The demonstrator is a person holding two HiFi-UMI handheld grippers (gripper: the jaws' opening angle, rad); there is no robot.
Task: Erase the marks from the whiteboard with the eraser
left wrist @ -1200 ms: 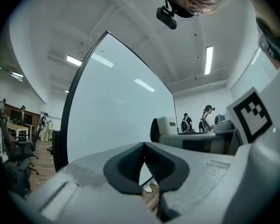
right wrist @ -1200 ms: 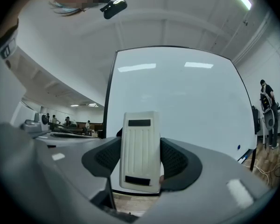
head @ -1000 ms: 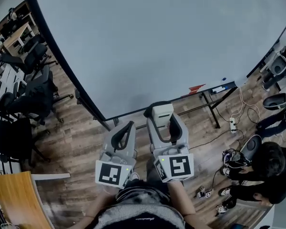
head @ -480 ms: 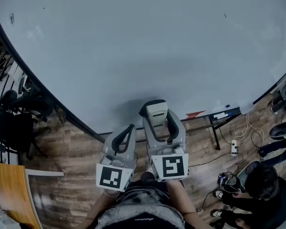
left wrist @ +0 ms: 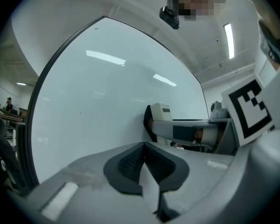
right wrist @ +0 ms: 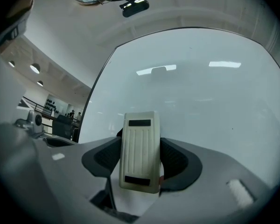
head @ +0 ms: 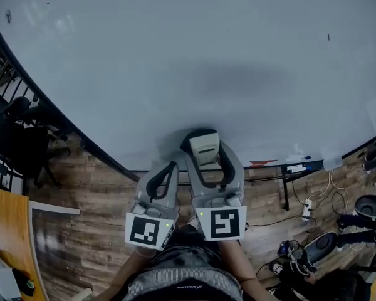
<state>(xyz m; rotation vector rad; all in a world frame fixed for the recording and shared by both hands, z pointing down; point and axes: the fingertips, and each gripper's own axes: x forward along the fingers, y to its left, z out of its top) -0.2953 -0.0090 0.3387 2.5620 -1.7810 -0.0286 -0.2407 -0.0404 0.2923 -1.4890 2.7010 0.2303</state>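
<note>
From the head view we look down on the large white whiteboard with a thin dark frame (head: pixel 175 61), which fills most of the scene. It is nearly bare; we make out only a small dark mark (head: pixel 329 37) far up on its right side. The right hand-held gripper (head: pixel 204 142) pinches the cream ribbed plastic eraser (head: pixel 205 150) at the board's lower edge. The left hand-held gripper (head: pixel 170 167) hangs just beside it over the wooden plank floor (head: pixel 100 199), its jaws pressed together.

In the left gripper view the left hand-held gripper (left wrist: pixel 143 148) has its dark pads closed on each other with nothing between them. Beyond it, the eraser (left wrist: pixel 161 113) turns its dark felt side toward the whiteboard (left wrist: pixel 107 97); we cannot tell whether felt and board touch.

In the right gripper view the right hand-held gripper (right wrist: pixel 141 143) clamps the eraser (right wrist: pixel 140 157) by its two long sides, ribbed back toward the camera, with the whiteboard (right wrist: pixel 200 92) right ahead.

As we judge it, the step in hand is bringing the eraser to what marks remain. To do it well we should lay the felt flat on the board, hold the pinch firm so the eraser does not twist, wipe across each speck in overlapping passes, and hold the idle left gripper clear.
</note>
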